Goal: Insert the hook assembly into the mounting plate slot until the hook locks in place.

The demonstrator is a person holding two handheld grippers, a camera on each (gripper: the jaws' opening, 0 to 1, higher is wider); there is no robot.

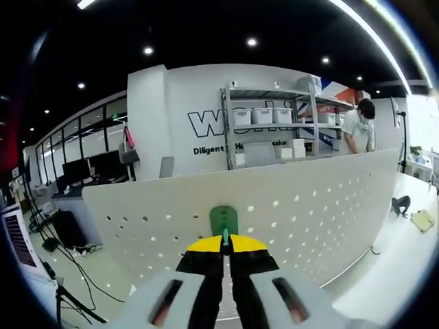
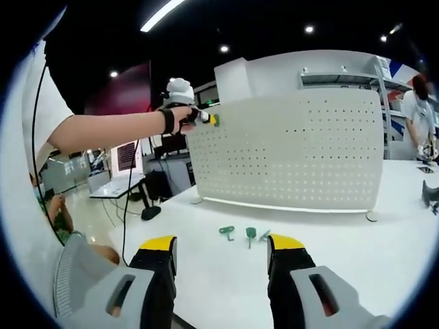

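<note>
In the left gripper view my left gripper (image 1: pixel 223 244) is shut on a green hook assembly (image 1: pixel 223 221), held against the white perforated mounting plate (image 1: pixel 309 212). The right gripper view shows that same left gripper (image 2: pixel 212 120) in a person's hand at the plate's (image 2: pixel 295 151) upper left corner. My right gripper (image 2: pixel 221 245) hangs open low over the white table (image 2: pixel 357 240) with nothing between its jaws. Two more green hooks (image 2: pixel 227 232) (image 2: pixel 250 234) and a small greenish piece (image 2: pixel 264 235) lie on the table just beyond its jaws, in front of the plate.
A metal shelf with white bins (image 1: pixel 264 115) stands behind the plate, and a person (image 1: pixel 360 127) stands at its right. A black object (image 1: pixel 400 203) and a yellowish pad (image 1: pixel 422 219) lie on the table to the right. Desks with monitors (image 1: pixel 89 168) and floor cables sit to the left.
</note>
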